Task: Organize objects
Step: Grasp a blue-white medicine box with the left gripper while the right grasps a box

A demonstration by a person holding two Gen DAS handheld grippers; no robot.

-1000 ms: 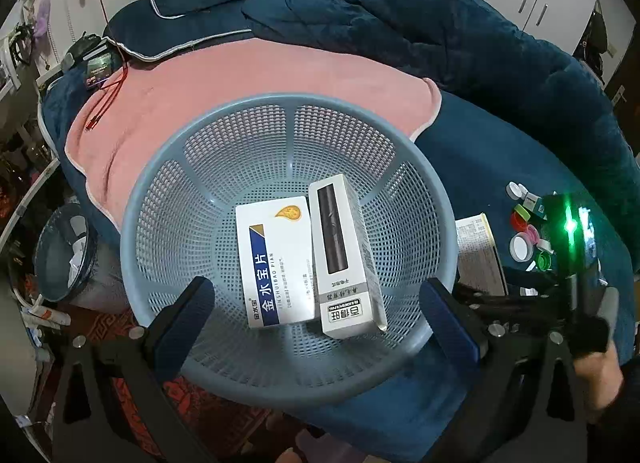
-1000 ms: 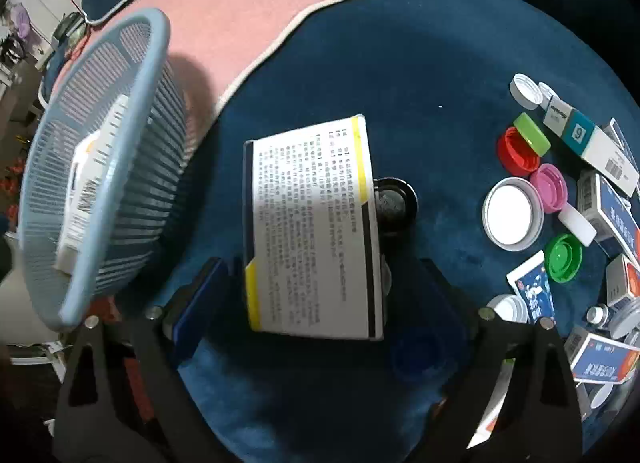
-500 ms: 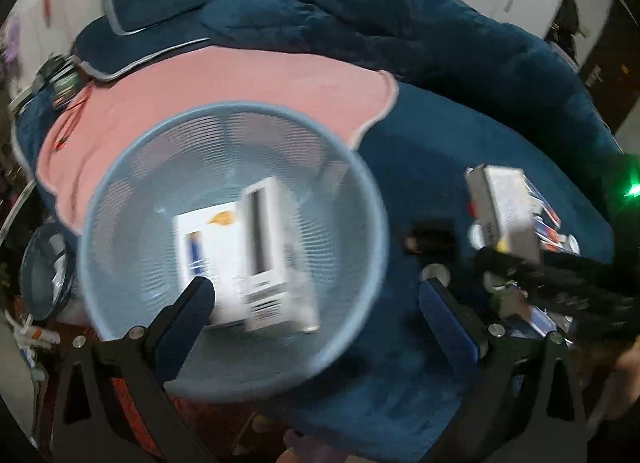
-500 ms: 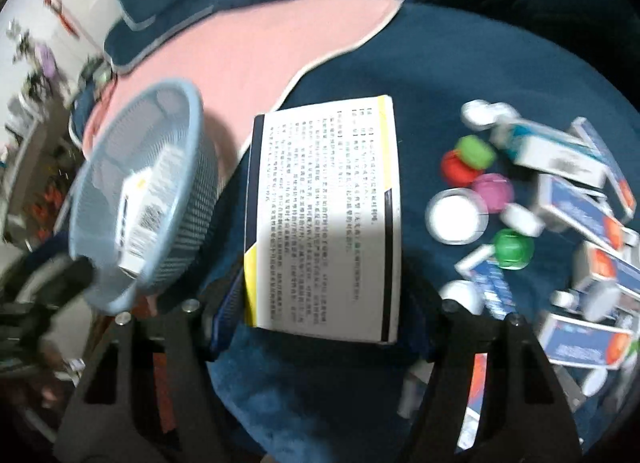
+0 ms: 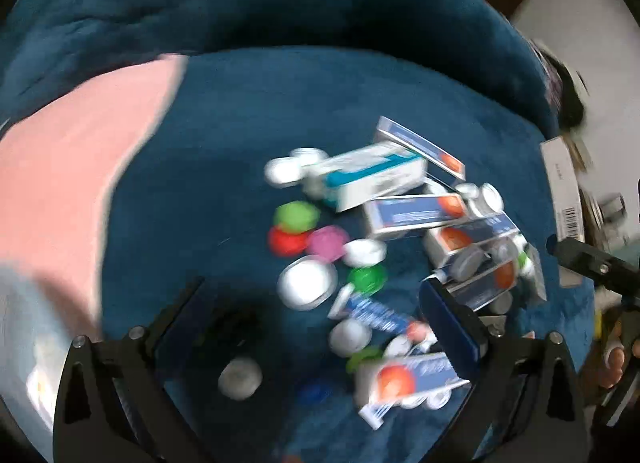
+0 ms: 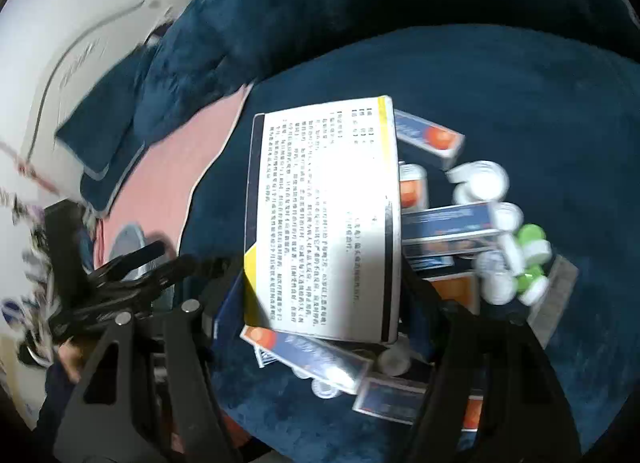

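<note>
L gripper [image 5: 316, 315] jaws open, swung off basket | R gripper [image 6: 324, 303] jaws grip white box [image 6: 324, 215], lifted

A deep teal plush blanket [image 5: 280, 135] covers the surface, with a flat salmon-pink towel [image 5: 60, 167] beside it. Round plastic caps show lime green [image 5: 297, 215], red [image 5: 286, 242], magenta [image 5: 328, 243] and white [image 5: 307, 287]. Long cardboard boxes [image 5: 416, 211] are navy with an orange dot, though blur smears them. The large white carton [image 6: 326, 219] bears dense black print, with yellow and black edge stripes.
</note>
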